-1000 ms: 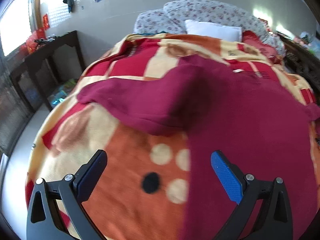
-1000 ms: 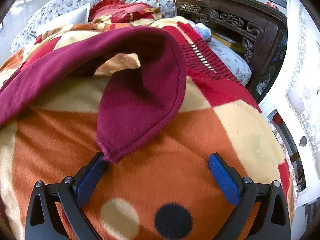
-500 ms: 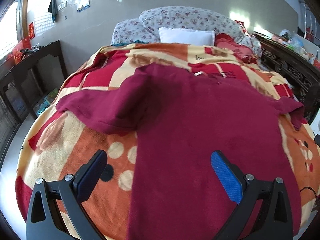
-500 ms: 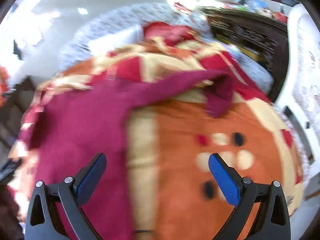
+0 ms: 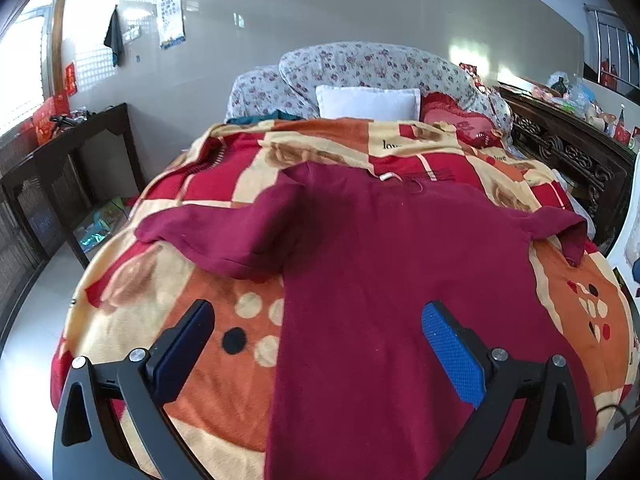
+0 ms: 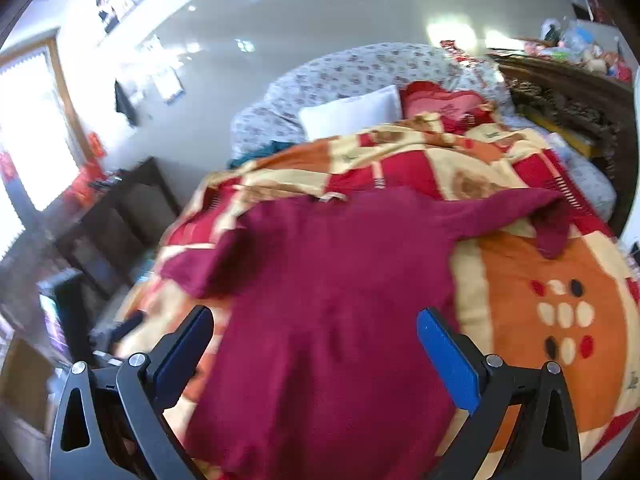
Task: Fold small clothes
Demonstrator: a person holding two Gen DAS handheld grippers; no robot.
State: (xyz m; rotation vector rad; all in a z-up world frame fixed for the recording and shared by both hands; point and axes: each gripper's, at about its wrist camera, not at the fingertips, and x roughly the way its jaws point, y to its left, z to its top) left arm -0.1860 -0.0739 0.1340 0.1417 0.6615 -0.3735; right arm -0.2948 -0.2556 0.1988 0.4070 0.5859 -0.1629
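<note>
A maroon long-sleeved top [image 5: 380, 280] lies spread face down on a patterned bed blanket [image 5: 168, 292], hem toward me, both sleeves out to the sides. The right sleeve end [image 5: 568, 236] is curled over. My left gripper [image 5: 316, 344] hovers open above the hem's left half, holding nothing. In the right wrist view the same top [image 6: 332, 304] fills the middle, and my right gripper [image 6: 316, 344] hangs open above its lower body, empty. The image there is motion-blurred.
A white pillow [image 5: 368, 102] and floral bedding [image 5: 360, 64] lie at the bed's head. A dark wooden side table [image 5: 68, 152] stands left of the bed. A carved dark headboard-like frame [image 5: 568, 152] with clutter runs along the right. Tiled floor [image 5: 36, 292] shows at left.
Both grippers pulled back and rose from the sleeves to a wide view of the whole top. The right gripper swung left, away from the right sleeve it was beside.
</note>
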